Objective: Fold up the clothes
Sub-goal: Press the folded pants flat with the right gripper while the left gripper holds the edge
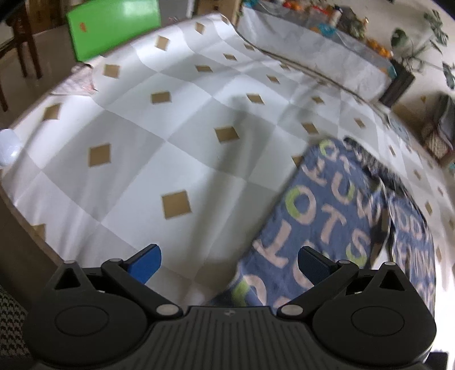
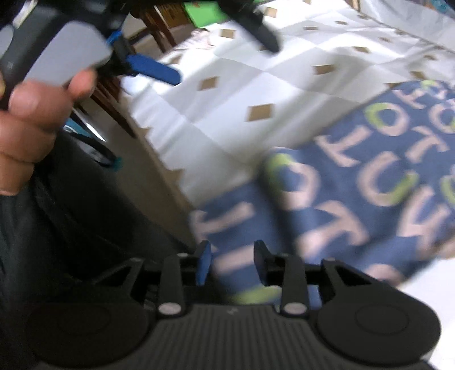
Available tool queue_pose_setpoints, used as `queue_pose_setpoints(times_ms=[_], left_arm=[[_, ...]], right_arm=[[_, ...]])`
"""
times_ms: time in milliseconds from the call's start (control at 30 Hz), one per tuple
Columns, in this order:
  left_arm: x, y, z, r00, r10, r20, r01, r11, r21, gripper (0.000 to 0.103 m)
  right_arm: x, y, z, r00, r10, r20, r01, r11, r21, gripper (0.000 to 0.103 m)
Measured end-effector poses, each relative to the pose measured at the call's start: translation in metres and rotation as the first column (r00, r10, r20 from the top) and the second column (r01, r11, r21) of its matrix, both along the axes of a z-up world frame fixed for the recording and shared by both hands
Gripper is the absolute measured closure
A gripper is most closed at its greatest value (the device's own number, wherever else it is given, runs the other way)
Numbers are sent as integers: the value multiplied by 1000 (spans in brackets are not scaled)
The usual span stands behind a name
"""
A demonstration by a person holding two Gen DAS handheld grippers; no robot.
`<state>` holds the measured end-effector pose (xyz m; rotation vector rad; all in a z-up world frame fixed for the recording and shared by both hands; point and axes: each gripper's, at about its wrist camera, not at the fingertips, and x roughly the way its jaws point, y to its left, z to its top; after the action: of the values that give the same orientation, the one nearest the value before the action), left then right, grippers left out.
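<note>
At the far left of the left wrist view we see a green chair back (image 1: 113,27) beyond the counter (image 1: 128,142), which wears a white and grey checked cloth with small tan diamonds. Our left tongs (image 1: 229,263) stand wide apart over that cloth, nothing between the blue pads — the right pad hangs just above the near edge of the blue garment (image 1: 327,216). The garment lies flat on the right part of the counter, printed with pale and lime letters.

In the right wrist view, a hand (image 2: 25,128) at the left edge grips the other tool's grey handle above the counter's rim. Our right tongs (image 2: 231,263) are partly apart over the garment's (image 2: 355,182) near corner — blur keeps us from telling whether cloth is caught between them.
</note>
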<state>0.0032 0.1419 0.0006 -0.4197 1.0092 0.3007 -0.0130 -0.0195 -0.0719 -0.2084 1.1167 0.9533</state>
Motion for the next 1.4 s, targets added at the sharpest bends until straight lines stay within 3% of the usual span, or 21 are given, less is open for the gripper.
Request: queue_pose_setpoints(times_ms=[100, 367, 833, 1100, 1400], left_arm=[[2, -6, -6, 1000, -12, -21, 12, 1000, 7, 0], [4, -10, -18, 998, -3, -71, 5, 1000, 31, 0], [12, -32, -45, 985, -65, -160, 73, 996, 45, 0], [12, -29, -56, 980, -55, -191, 53, 998, -13, 0], [11, -23, -59, 979, -16, -201, 11, 1000, -29, 0]], right_arm=[[8, -15, 3, 999, -31, 43, 32, 999, -25, 62], [21, -26, -12, 976, -172, 134, 180, 982, -54, 61], [71, -46, -16, 923, -345, 174, 354, 935, -28, 58], [88, -38, -19, 917, -352, 187, 359, 933, -9, 57], [94, -13, -32, 930, -282, 235, 302, 952, -51, 57]])
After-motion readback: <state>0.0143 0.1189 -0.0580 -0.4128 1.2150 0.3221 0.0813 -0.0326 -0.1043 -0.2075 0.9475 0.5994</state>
